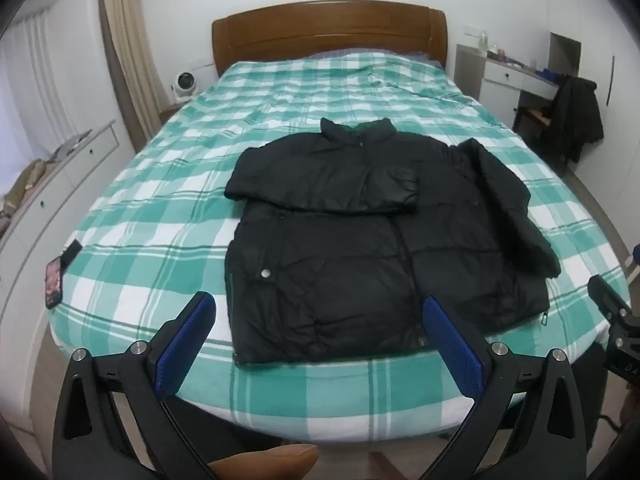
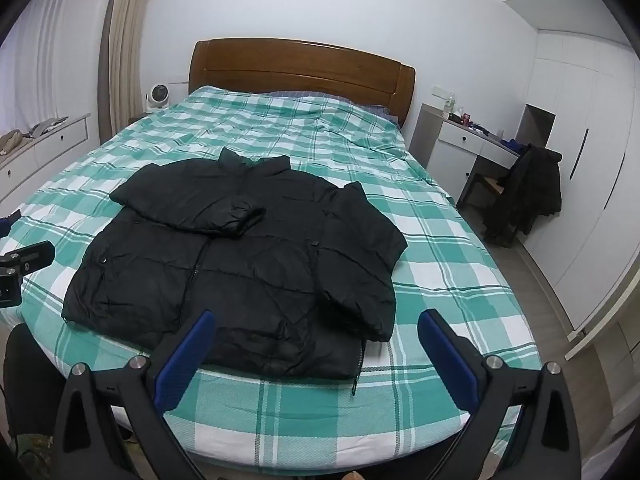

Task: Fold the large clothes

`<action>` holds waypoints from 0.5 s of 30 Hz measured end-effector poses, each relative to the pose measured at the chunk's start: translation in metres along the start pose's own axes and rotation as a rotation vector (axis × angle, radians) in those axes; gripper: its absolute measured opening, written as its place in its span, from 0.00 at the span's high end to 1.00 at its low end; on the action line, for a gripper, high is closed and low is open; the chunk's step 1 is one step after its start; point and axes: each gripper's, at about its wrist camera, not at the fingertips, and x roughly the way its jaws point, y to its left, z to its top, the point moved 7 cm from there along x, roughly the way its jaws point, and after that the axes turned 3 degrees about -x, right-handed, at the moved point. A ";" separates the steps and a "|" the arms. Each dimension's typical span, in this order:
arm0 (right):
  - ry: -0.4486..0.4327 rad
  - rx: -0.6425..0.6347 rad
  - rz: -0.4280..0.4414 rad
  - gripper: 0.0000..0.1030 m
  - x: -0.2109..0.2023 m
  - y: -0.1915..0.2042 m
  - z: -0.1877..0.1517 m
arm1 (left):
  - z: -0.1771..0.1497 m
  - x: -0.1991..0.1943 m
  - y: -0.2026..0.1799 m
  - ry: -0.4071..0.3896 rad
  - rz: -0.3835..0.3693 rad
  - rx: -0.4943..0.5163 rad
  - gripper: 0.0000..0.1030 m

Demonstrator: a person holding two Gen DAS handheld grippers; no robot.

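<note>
While the jacket (image 1: 360,248) lies flat, front up, near the foot of the bed (image 1: 168,184), one sleeve (image 1: 320,188) is folded across its chest and the other sleeve (image 1: 516,208) runs down its side. A silver snap (image 1: 264,275) shows on the front. Both grippers hang short of the bed's foot edge, the left gripper (image 1: 320,344) and the right gripper (image 2: 316,354), each with jaws spread wide and nothing between the blue pads.

A green-and-white checked cover spreads over the bed, with a brown wooden headboard (image 2: 300,66) against a white wall. Curtains (image 2: 120,40) hang at the left, a small white fan (image 2: 157,96) sits beside the headboard, and a white desk (image 2: 476,140) stands at the right with a dark garment (image 2: 528,192) draped over a chair.

Only the left view shows a phone (image 1: 55,282) at the bed's left edge. Only the right view takes in the white wardrobe doors (image 2: 580,168). No writing can be read.
</note>
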 end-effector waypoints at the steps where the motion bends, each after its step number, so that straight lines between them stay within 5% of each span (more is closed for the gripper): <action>1: -0.004 -0.002 -0.005 0.00 -0.001 0.003 -0.003 | 0.000 0.001 0.000 0.002 -0.003 -0.001 0.00; 15: -0.007 -0.009 -0.003 0.00 -0.001 0.012 -0.006 | -0.007 0.005 0.000 0.035 -0.009 0.000 0.00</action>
